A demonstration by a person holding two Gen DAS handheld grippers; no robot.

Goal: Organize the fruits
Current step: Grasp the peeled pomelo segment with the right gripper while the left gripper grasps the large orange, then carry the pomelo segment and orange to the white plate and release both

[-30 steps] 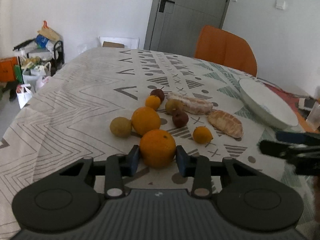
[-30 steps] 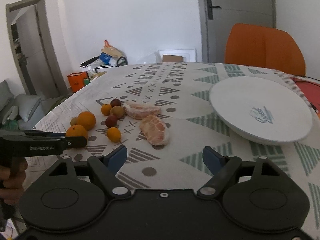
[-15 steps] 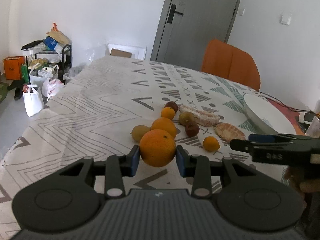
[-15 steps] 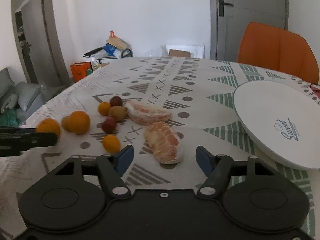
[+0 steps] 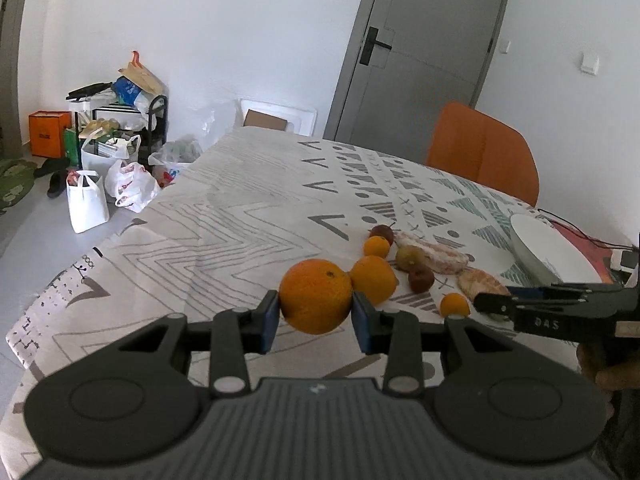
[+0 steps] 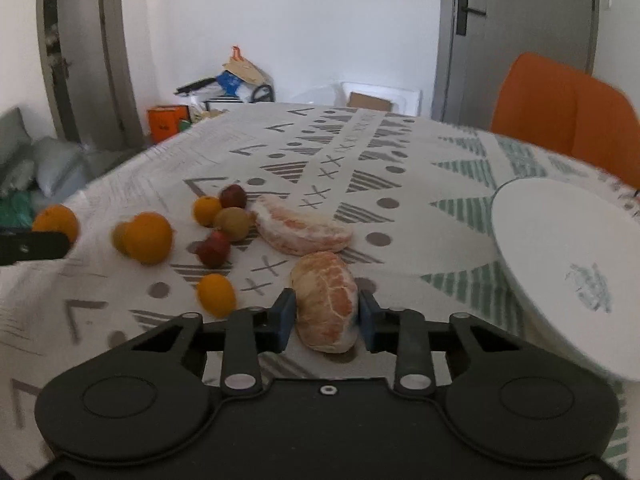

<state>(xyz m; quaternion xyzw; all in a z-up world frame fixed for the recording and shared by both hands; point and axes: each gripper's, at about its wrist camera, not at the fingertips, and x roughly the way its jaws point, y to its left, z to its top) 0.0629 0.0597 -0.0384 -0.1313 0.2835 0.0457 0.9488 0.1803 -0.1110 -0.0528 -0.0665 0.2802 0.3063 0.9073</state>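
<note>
Two wrist fisheyes, low over the table [image 5: 224, 232]

Each looks forward and slightly down along its gripper's fingers, close to the cloth; both share the fruit cluster [image 5: 400, 264], plate [image 6: 560, 248], chair [image 5: 484, 148] and door [image 6: 520, 32].

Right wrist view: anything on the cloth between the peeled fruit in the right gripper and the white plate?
No fruit; between the peeled fruit and the white plate the right wrist view shows only bare patterned tablecloth.

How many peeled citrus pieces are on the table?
2. One piece sits between the closing right gripper's jaws; the other piece lies just beyond it, beside the small fruits. None seems hidden.
</note>
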